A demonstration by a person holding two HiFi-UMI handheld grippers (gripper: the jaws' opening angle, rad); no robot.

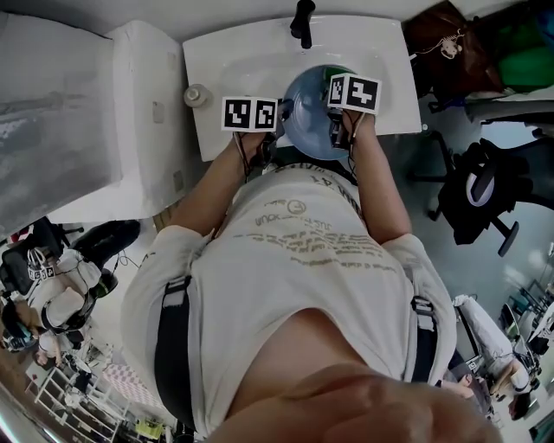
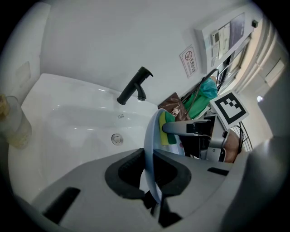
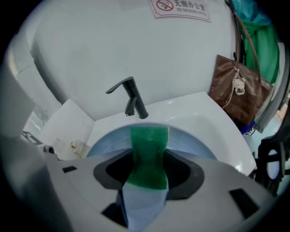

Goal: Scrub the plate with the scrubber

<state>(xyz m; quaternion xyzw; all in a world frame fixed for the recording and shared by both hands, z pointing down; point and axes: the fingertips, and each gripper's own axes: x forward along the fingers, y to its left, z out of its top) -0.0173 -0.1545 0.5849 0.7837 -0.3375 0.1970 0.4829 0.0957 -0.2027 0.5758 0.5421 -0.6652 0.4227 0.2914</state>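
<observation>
A light blue plate (image 1: 305,117) is held on edge over the white sink (image 1: 251,52). My left gripper (image 2: 152,171) is shut on the plate (image 2: 151,145) at its near rim, which runs edge-on between the jaws. My right gripper (image 3: 147,171) is shut on a green and yellow scrubber (image 3: 148,156), whose green face lies against the plate (image 3: 195,146). In the left gripper view the scrubber (image 2: 168,130) presses on the plate's right face, with the right gripper (image 2: 195,128) behind it. From the head view, the left gripper (image 1: 277,130) and right gripper (image 1: 336,130) flank the plate.
A black faucet (image 1: 302,22) stands at the back of the sink, above the drain (image 2: 117,139). A small clear bottle (image 1: 196,95) sits on the sink's left rim. A brown bag (image 3: 236,88) hangs to the right. A black office chair (image 1: 478,192) stands on the floor at right.
</observation>
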